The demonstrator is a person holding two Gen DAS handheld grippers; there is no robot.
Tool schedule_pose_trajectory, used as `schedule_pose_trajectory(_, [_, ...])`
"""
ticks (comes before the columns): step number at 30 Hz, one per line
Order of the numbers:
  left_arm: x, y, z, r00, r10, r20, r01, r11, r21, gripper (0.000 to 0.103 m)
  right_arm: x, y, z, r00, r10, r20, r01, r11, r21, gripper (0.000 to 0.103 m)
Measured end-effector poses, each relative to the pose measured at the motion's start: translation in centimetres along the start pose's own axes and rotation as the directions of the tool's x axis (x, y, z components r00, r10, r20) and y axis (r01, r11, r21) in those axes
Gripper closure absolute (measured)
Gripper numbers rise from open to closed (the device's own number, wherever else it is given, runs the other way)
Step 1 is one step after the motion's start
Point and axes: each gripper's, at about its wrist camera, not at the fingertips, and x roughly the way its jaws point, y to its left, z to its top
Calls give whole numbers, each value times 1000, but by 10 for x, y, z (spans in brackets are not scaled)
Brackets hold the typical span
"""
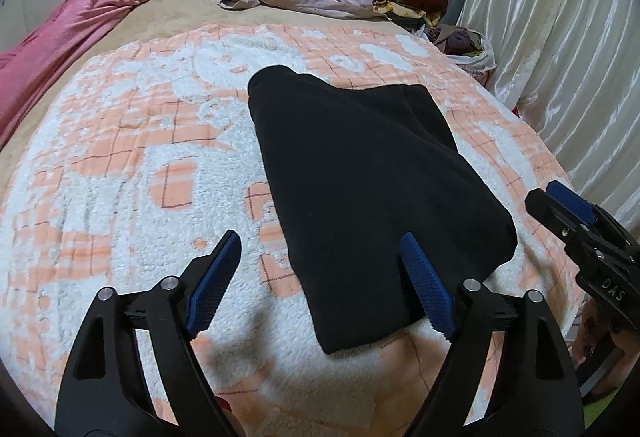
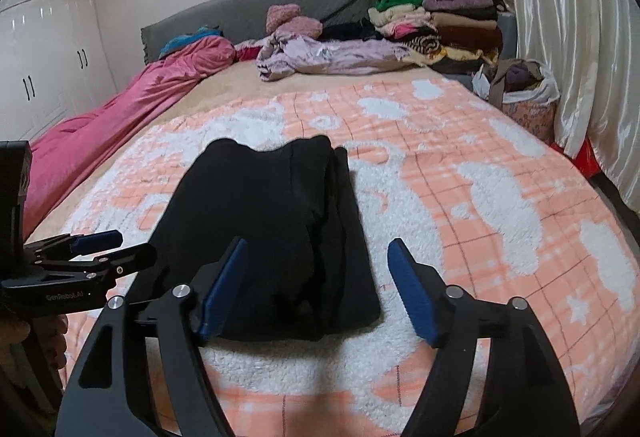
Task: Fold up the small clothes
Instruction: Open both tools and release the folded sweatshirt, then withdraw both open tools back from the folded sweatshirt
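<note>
A black, soft knit garment lies folded into a long, flat rectangle on the peach-and-white fleecy blanket, near its middle. The layered folded edges stack along one long side, and the far end bulges in two rounded humps.

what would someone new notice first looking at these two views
First, the folded black garment lying flat in the middle of the orange-and-white blanket, dark against the pale fleece. Next, the left gripper and right gripper near its closest edge, both open and holding nothing. At the far end of the bed, the stack of folded clothes sits in the right corner, and a pink quilt runs along the left side.
</note>
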Motion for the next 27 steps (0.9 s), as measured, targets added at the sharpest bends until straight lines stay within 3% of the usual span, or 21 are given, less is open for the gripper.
schedule_pose_trajectory(6, [-17, 1, -3, 999, 33, 34, -34, 999, 4, 9, -18, 2, 0, 999, -11, 43, 11, 1000, 0, 16])
schedule_pose_trajectory(13, [-40, 1, -14, 995, 66, 80, -66, 998, -1, 10, -40, 8, -5, 997, -20, 80, 22, 1000, -23, 6])
schedule_pose_trajectory(27, [-78, -2, -47, 989, 93, 119, -93, 996, -7, 10, -65, 17, -30, 997, -15, 81, 19, 999, -51, 5])
